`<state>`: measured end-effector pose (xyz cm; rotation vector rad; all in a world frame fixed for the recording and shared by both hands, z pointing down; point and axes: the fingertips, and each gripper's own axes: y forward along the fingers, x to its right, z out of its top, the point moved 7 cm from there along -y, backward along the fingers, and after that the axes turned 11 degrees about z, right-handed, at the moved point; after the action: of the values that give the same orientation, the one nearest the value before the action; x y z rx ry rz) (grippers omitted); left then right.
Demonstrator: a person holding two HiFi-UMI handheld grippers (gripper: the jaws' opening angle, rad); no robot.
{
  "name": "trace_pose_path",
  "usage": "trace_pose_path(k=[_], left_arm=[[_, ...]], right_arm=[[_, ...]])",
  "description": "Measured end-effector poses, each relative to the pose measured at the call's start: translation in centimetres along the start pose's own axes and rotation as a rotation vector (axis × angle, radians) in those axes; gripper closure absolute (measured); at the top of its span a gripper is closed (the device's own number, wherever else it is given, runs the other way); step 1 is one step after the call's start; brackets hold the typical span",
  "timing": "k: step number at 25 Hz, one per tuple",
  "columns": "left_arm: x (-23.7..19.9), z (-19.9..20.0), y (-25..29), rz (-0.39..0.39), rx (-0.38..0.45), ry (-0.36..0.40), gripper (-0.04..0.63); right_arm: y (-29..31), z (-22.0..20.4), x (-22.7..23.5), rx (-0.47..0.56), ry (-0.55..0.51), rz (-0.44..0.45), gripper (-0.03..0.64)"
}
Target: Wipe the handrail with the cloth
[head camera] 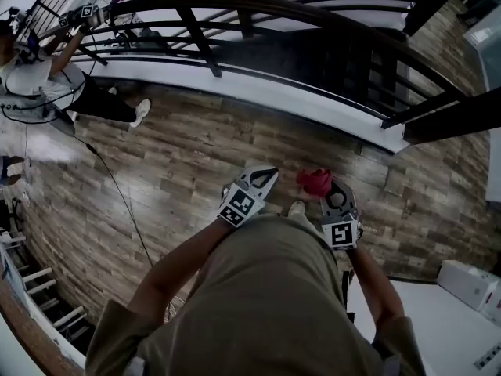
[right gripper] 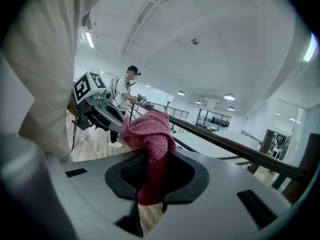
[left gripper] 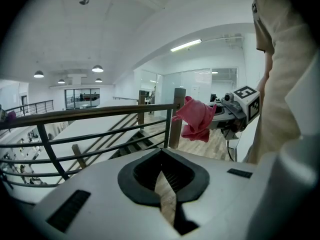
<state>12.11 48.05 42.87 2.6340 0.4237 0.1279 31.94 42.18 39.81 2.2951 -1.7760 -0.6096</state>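
The dark handrail (head camera: pixel 258 6) curves across the top of the head view, above a stairwell. It also shows as a bar in the left gripper view (left gripper: pixel 90 113) and in the right gripper view (right gripper: pixel 240 151). My right gripper (head camera: pixel 333 191) is shut on a red cloth (head camera: pixel 315 182), held low over the wooden floor, short of the rail. The cloth (right gripper: pixel 150 134) bunches out above the jaws. My left gripper (head camera: pixel 264 175) is beside it, jaws nearly together with nothing between them. From the left gripper (left gripper: pixel 161 152), the cloth (left gripper: pixel 196 119) hangs apart to the right.
Another person (head camera: pixel 39 73) stands at the far left by the railing, with a cable (head camera: pixel 117 194) trailing across the floor. A white box (head camera: pixel 470 282) sits at the lower right. A wooden post (left gripper: pixel 176 116) joins the rail, and stairs (left gripper: pixel 125 146) drop beyond it.
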Motion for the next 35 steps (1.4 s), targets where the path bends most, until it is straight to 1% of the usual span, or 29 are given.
trace_pose_path(k=[4, 7, 10, 14, 31, 33, 35], left_arm=[[-0.3, -1.3, -0.2, 0.018, -0.031, 0.013, 0.58], [-0.2, -2.5, -0.2, 0.028, -0.054, 0.026, 0.58], [0.1, -3.4, -0.1, 0.024, -0.076, 0.031, 0.58], [0.5, -4.0, -0.1, 0.014, -0.094, 0.038, 0.58], [0.8, -3.8, -0.8, 0.002, -0.095, 0.047, 0.58], [0.8, -3.8, -0.7, -0.001, -0.096, 0.048, 0.58], [0.8, -3.7, -0.6, -0.003, -0.1, 0.048, 0.58]], right_arm=[[0.6, -0.5, -0.8, -0.016, 0.007, 0.011, 0.528], [1.4, -1.6, -1.3, -0.023, 0.014, 0.02, 0.528], [1.9, -2.6, -1.7, -0.042, 0.025, 0.029, 0.528], [2.1, -2.9, -1.8, -0.058, 0.034, 0.035, 0.528], [1.6, -2.3, -1.8, -0.039, 0.073, 0.008, 0.528], [1.6, -2.3, -1.7, -0.054, 0.069, 0.007, 0.528], [1.6, -2.5, -1.5, -0.092, 0.057, 0.002, 0.534]])
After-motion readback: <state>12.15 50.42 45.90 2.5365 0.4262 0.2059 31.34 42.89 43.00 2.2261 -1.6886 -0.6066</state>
